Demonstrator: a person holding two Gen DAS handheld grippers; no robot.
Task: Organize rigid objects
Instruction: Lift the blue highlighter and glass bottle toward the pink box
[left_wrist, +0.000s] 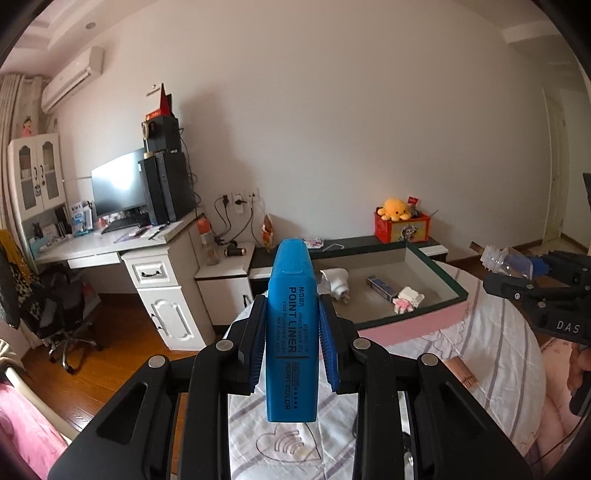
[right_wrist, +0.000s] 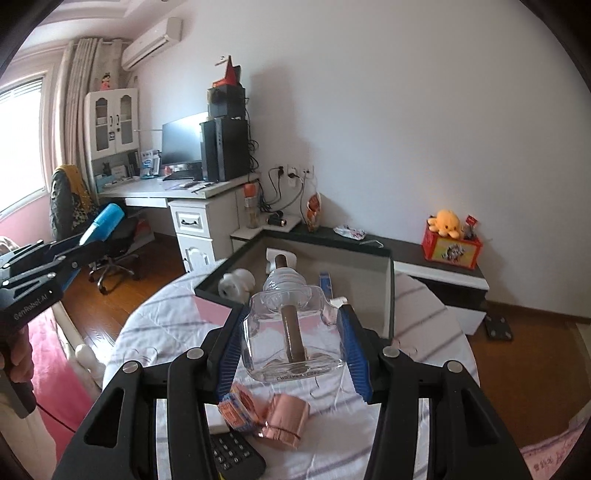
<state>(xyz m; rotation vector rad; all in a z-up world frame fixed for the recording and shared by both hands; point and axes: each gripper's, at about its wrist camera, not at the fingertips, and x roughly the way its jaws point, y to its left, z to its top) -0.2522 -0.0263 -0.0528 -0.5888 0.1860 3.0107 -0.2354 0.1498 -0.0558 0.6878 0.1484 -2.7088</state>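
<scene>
Cargo in both claws: your left gripper (left_wrist: 291, 332) pinches a blue flat-sided plastic highlighter pen (left_wrist: 291, 328) at mid-body, cap end forward, while your right gripper (right_wrist: 291, 332) clamps a clear square glass bottle (right_wrist: 291, 332) with a brown stick inside, neck forward, both carried above the striped white bedsheet (right_wrist: 177, 332) and aimed, I judge, at the open dark-rimmed cardboard box (left_wrist: 439, 273) ahead. Mind what already lies inside, a white plug adapter (left_wrist: 337, 282), a small blue carton (left_wrist: 380, 286) and a pink-white toy (left_wrist: 406, 300), plus the near rim to clear. A pink paper roll (right_wrist: 286, 417), orange packet (right_wrist: 238, 410) and black calculator (right_wrist: 236, 458) wait on the sheet below.
</scene>
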